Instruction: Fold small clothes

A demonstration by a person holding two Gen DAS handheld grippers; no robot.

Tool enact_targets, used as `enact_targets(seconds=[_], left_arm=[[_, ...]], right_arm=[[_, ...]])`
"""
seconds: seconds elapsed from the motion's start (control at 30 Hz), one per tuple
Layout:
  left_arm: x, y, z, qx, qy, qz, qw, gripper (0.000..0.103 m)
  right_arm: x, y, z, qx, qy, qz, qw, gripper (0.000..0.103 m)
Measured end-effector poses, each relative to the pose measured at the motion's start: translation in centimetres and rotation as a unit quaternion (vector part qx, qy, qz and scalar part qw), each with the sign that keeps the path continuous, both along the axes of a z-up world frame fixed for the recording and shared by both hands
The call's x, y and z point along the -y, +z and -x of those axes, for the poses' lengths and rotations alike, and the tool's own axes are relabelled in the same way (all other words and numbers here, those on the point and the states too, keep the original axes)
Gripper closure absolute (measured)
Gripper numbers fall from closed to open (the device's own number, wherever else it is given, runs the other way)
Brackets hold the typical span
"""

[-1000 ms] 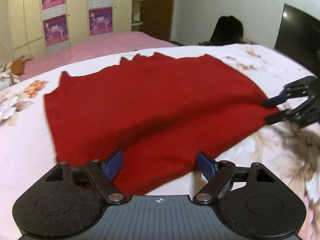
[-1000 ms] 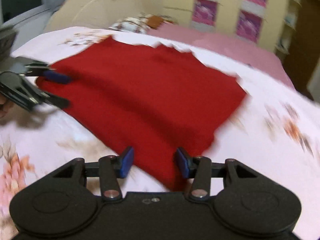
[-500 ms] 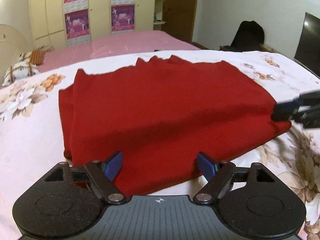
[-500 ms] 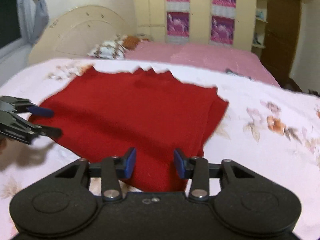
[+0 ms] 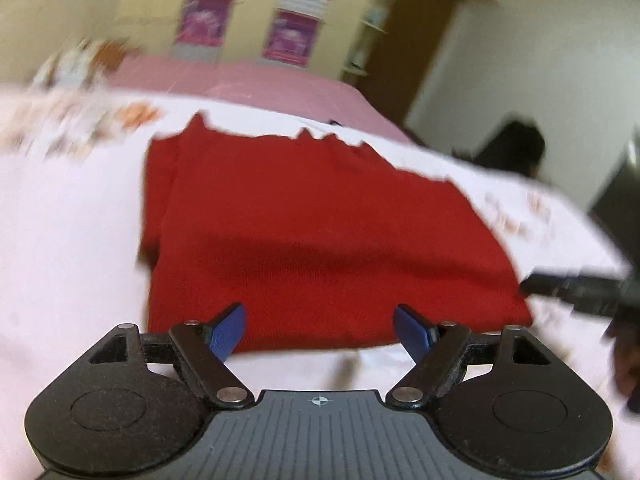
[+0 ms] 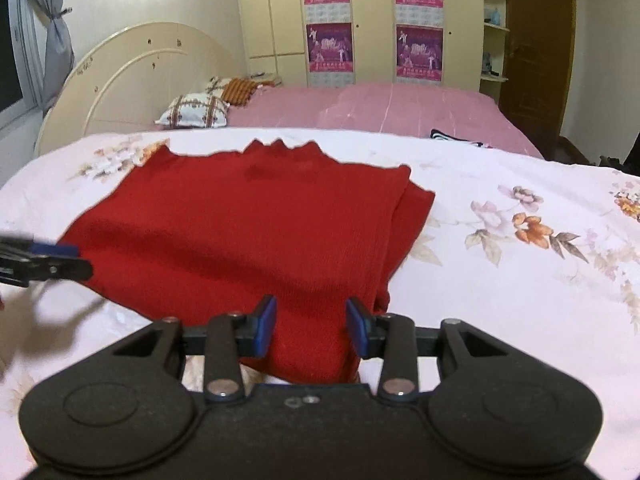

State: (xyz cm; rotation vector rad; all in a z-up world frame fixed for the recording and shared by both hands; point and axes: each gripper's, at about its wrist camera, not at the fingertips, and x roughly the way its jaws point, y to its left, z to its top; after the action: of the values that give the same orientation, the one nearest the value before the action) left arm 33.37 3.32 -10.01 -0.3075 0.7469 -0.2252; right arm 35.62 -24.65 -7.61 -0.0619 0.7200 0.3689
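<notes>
The left hand-held gripper [image 5: 320,330] is spread wide with nothing between its blue pads, at the near edge of the folded red garment [image 5: 320,240]. The right hand-held gripper [image 6: 311,326] is also released, its fingers straddling the garment's near corner. The garment lies flat on the flowered bed sheet [image 6: 520,280].

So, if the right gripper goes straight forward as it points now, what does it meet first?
Most likely the red garment: its near edge already lies between the open fingers of the right gripper, though height above the cloth is unclear.
</notes>
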Motion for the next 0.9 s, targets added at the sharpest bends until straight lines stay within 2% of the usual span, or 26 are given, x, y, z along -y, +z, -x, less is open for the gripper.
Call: enact_targets(seconds=[0.07, 0.13, 0.23, 0.3, 0.37, 0.57, 0.63, 0.7, 0.73, 0.77, 0.83, 0.9], left_arm=[[-1.1, -0.7, 1.4, -0.013, 0.039, 0.052, 0.9978, 0.023], [-2.3, -1.9, 2.4, -0.033, 0.08, 0.113, 0.9898, 0.023], [-3.8, -3.8, 3.8, -0.044, 0.132, 0.206, 0.9687, 0.023], [-4.8, -4.9, 4.1, -0.042, 0.171, 0.268, 0.9473, 0.023], [-5.3, -5.8, 4.0, -0.029, 0.202, 0.305, 0.9301, 0.023], [-5.2, -6.6, 2.3, 0.0, 0.252, 0.341, 0.9055, 0.023], [-5.1, -6.7, 1.8, 0.011, 0.264, 0.345, 0.9007, 0.023], [-5.0, -6.7, 1.0, 0.015, 0.273, 0.336, 0.9013, 0.03], [-5.0, -6.9, 0.6, 0.017, 0.28, 0.334, 0.8997, 0.039], [-5.2, -7.3, 0.4, 0.022, 0.286, 0.341, 0.8952, 0.046], [-5.7, -8.2, 0.3, 0.038, 0.291, 0.362, 0.8849, 0.053], [-5.9, -8.6, -0.2, 0.049, 0.286, 0.362, 0.8856, 0.058]], right_arm=[[0.0, 0.5, 0.4, 0.001, -0.001, -0.008, 1.0, 0.065], [-0.2, 0.9, 0.8, 0.004, 0.001, -0.009, 1.0, 0.065], [-0.7, 1.2, 1.4, 0.007, 0.004, -0.013, 1.0, 0.065], [-1.3, 1.2, 1.7, 0.005, 0.007, -0.016, 1.0, 0.065], [-2.0, 1.1, 1.8, 0.002, 0.011, -0.019, 1.0, 0.065], [-4.1, 1.4, 1.9, 0.007, 0.026, -0.026, 0.999, 0.064], [-4.5, 1.5, 1.7, 0.01, 0.024, -0.03, 0.999, 0.064], [-4.7, 1.5, 1.2, 0.009, 0.022, -0.035, 0.999, 0.064], [-4.9, 1.4, 1.0, 0.008, 0.02, -0.038, 0.999, 0.064], [-5.0, 1.3, 0.7, 0.006, 0.019, -0.042, 0.999, 0.064], [-5.2, 1.2, 0.2, 0.004, 0.019, -0.044, 0.999, 0.064], [-5.5, 1.0, 0.0, 0.003, 0.021, -0.046, 0.999, 0.064]])
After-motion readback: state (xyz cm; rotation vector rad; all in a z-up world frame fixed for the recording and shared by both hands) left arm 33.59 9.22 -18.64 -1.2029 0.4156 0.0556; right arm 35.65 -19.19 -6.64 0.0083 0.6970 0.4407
